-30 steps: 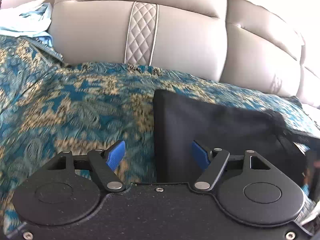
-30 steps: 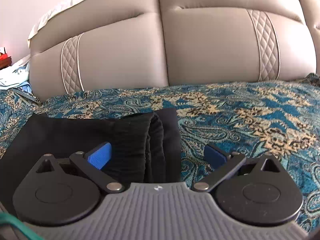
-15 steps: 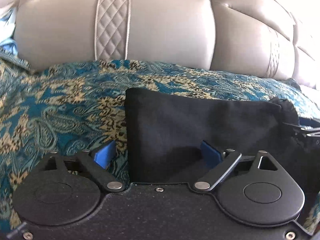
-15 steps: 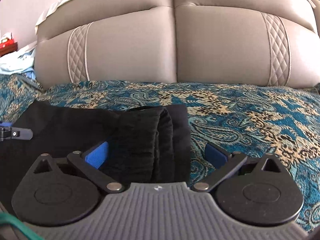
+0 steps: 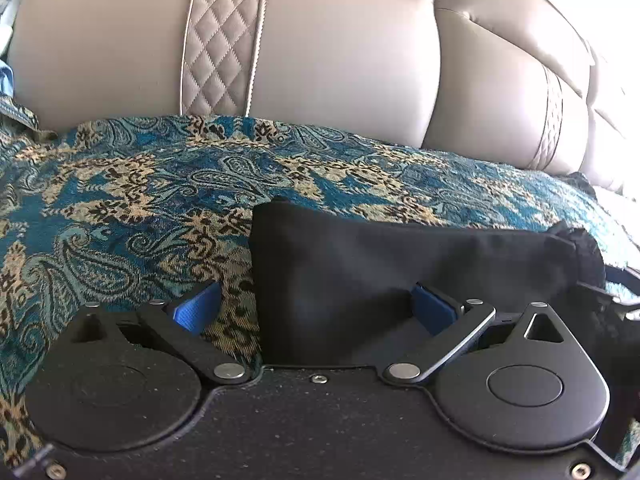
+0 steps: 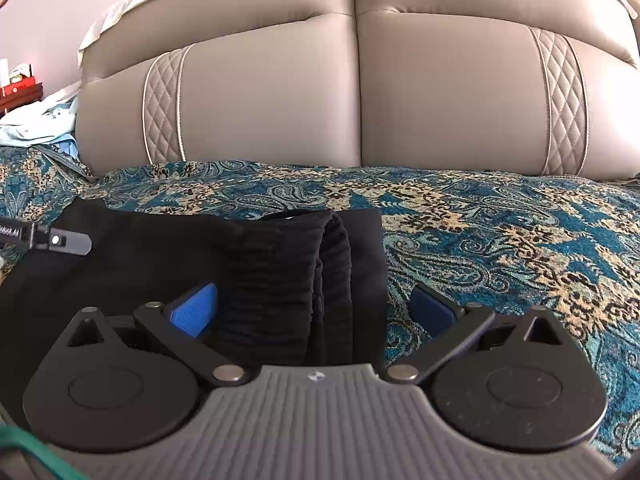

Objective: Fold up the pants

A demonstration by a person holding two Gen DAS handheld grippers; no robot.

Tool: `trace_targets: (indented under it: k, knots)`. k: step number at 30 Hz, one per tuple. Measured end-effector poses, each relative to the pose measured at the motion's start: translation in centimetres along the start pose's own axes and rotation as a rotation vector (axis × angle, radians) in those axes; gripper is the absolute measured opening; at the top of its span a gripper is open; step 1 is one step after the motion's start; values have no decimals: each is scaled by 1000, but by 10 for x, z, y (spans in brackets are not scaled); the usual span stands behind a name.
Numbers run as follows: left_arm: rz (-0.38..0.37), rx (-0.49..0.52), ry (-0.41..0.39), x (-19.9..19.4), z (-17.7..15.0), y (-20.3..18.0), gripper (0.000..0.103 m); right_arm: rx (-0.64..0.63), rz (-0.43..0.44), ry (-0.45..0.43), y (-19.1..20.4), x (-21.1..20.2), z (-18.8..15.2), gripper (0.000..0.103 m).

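Black folded pants lie flat on a teal and gold patterned throw. My left gripper hovers low over their left edge, jaws opening; that edge runs between the blue pads, and neither pad presses on it. In the right wrist view the ribbed waistband bunches at the pants' right end. My right gripper stands open around it, its right pad over the throw. The left gripper's finger shows at the left edge.
A beige padded sofa back with quilted strips rises right behind the throw. Light blue cloth and a small red stand sit at the far left. Bare throw spreads to the right of the pants.
The left gripper has moved in over the pants' left edge and its jaws have spread wider. Its finger has come into the right wrist view. The right gripper has kept still.
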State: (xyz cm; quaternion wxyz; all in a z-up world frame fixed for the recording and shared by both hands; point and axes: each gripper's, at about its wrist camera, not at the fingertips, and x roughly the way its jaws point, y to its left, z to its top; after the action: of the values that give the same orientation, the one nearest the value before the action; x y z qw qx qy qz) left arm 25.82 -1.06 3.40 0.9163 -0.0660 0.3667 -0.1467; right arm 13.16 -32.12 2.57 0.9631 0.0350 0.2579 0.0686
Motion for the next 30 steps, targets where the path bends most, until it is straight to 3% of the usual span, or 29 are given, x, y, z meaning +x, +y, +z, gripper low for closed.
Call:
trace_targets:
  k: [15, 20, 24, 27, 29, 30]
  knots:
    - [-30, 71, -11, 8, 2, -2, 100, -34, 7, 16, 7, 4, 2, 103]
    - [-69, 70, -32, 6, 3, -2, 85, -41, 25, 18, 9, 5, 2, 103]
    - [-66, 82, -39, 5, 1, -6, 83, -59, 39, 23, 13, 6, 1, 103]
    - [-61, 71, -47, 4, 1, -5, 75, -57, 42, 22, 14, 6, 2, 102]
    - [-38, 37, -60, 1, 1, -2, 58, -52, 51, 15, 13, 5, 1, 98]
    - [-29, 17, -63, 0, 2, 0, 54, -47, 54, 11, 13, 4, 1, 96]
